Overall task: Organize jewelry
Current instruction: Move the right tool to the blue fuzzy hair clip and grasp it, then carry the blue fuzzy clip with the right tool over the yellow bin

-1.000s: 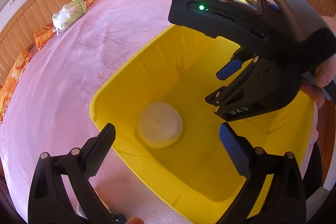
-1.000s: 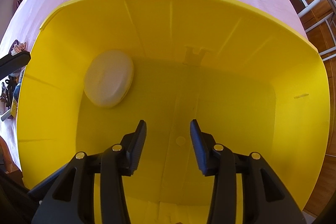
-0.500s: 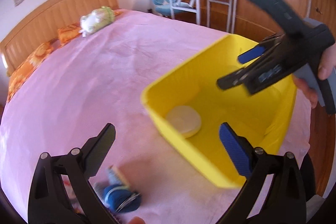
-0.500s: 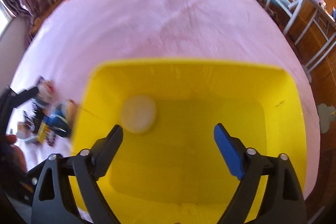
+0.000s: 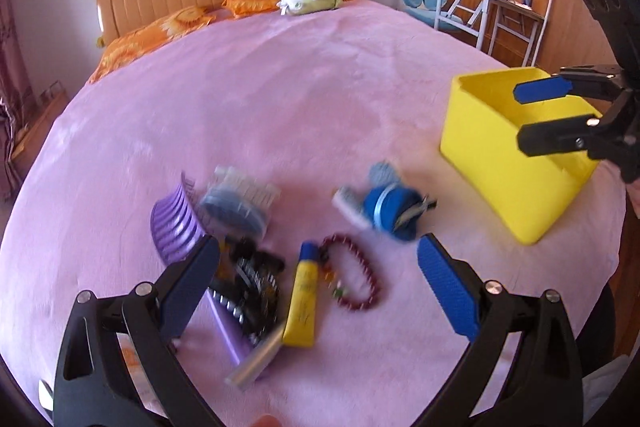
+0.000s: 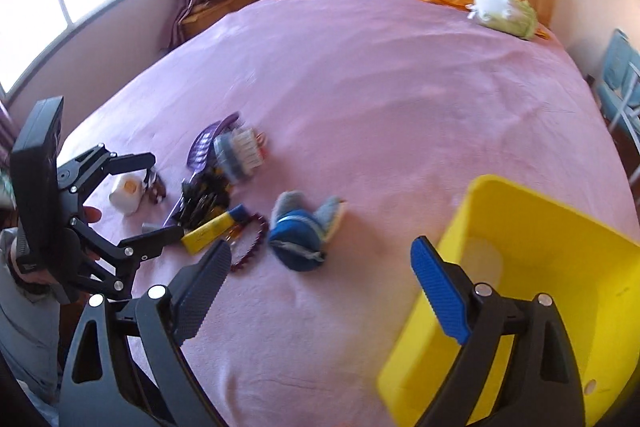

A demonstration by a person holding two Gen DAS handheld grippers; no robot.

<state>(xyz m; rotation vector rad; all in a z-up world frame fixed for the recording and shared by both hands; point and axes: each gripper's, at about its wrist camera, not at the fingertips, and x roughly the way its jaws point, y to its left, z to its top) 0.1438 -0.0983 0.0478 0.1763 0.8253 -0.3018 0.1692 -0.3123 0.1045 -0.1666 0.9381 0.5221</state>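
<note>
Left gripper (image 5: 316,267) spread and empty over the clutter at lower centre — red bead bracelet (image 5: 356,277) next. Right gripper (image 6: 320,275) spread too, beside the yellow bin (image 6: 540,227).

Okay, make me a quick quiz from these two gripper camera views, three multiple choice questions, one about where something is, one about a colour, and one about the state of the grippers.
1. Where does the red bead bracelet lie?
A. inside the yellow bin
B. on the pink bedspread, beside the yellow tube
C. on the orange pillows

2. What colour is the comb at the pile's far left in the left wrist view?
A. purple
B. green
C. white

3. How do the jaws of both grippers stand?
A. both shut on jewelry
B. left shut, right open
C. both open and empty

Answers:
1 B, the bracelet rests on the pink bedspread next to the yellow tube, apart from the yellow bin.
2 A, its teeth and spine are purple.
3 C, the left gripper and right gripper show wide gaps with nothing between.
</note>
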